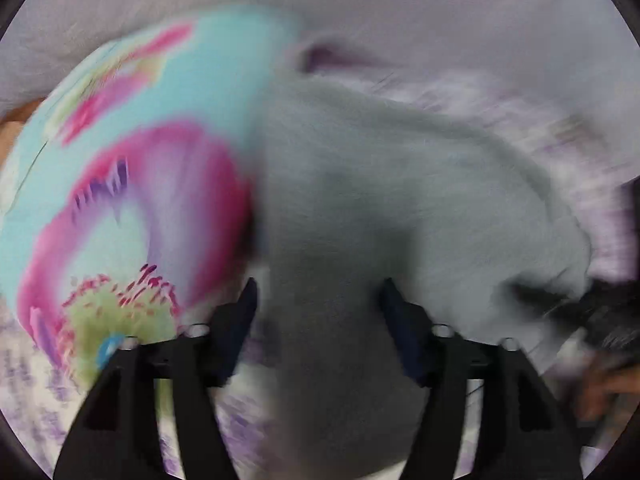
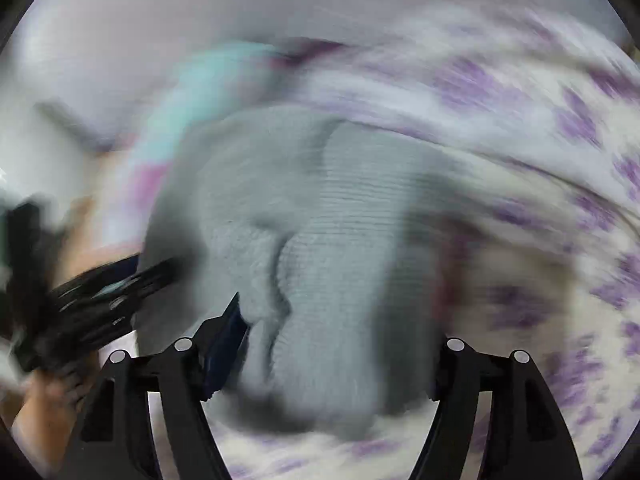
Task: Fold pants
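Note:
Grey knit pants (image 1: pixel 380 200) lie bunched on a bed, and motion blurs both views. My left gripper (image 1: pixel 319 292) hangs over them with its jaws wide apart. Grey cloth fills the gap, but the pads do not press on it. The pants (image 2: pixel 320 200) show a fold ridge in the right wrist view. My right gripper (image 2: pixel 336 320) stands open over them, and cloth hides its right pad. Each gripper shows as a dark smear in the other's view: the right gripper (image 1: pixel 592 312) and the left gripper (image 2: pixel 100 300).
A turquoise cushion (image 1: pixel 140 160) with a big pink flower lies left of the pants and touches their edge. The bedsheet (image 2: pixel 540 140) is white with purple marks. A pale wall (image 1: pixel 360 8) runs behind. A hand (image 2: pixel 52 408) shows at the lower left.

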Motion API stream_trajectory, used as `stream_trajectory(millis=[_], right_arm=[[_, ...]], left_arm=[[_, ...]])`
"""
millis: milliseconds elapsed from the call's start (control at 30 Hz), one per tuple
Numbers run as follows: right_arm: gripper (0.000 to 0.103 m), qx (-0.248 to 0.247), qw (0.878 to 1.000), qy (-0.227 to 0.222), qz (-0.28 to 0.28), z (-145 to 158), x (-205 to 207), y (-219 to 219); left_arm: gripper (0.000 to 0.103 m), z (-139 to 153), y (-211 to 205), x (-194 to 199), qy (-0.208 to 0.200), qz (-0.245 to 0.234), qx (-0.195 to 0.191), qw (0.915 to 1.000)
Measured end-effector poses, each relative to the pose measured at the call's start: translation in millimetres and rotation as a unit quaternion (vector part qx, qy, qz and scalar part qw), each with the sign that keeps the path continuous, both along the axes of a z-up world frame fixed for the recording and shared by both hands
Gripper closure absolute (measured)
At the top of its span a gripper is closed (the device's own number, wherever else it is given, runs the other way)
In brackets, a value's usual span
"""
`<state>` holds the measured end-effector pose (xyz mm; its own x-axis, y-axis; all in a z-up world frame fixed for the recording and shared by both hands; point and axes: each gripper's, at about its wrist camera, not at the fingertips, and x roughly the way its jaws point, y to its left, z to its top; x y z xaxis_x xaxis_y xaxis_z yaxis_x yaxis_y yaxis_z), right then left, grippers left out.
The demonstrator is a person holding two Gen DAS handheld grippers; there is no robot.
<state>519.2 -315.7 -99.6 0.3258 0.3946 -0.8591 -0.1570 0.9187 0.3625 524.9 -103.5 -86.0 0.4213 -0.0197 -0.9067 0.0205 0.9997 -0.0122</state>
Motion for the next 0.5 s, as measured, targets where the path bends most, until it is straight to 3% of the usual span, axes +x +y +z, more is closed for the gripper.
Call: stream_trajectory(millis=[33,67,133,233,333,433,500], right_arm=[[0.025,0.026,1.0,-0.01,-0.002,-5,2,-7],[0.025,0.028,0.999,-0.028,-0.002,-2,-1,-8],[0.025,-0.013,0.997,-0.074,0.005,11,-20,-9],[0.025,-0.045,0.994,-0.104,0.004,15,-35,-2],[0.011,-0.085,0.992,-0.086,-0.035,1,-19,-3],[0.01,-0.023,0.997,-0.026,-0.075,-14,-7,-15],[0.01,-0.05,0.995,-0.054,-0.074,9,-23,-12]], left_arm=[[0.01,-13,3,4,-0.004,0.008,0.007,0.9999],[0.009,-14,9,2,-0.03,0.023,-0.011,0.9992],[0.009,-13,11,-3,-0.038,0.016,-0.02,0.999],[0.009,-12,12,-13,-0.047,-0.01,-0.01,0.9988],[0.007,-14,6,-16,-0.056,-0.008,0.013,0.9983],[0.007,-16,1,-12,-0.055,0.003,0.031,0.998],[0.009,-8,1,-17,-0.044,0.009,0.036,0.9984]])
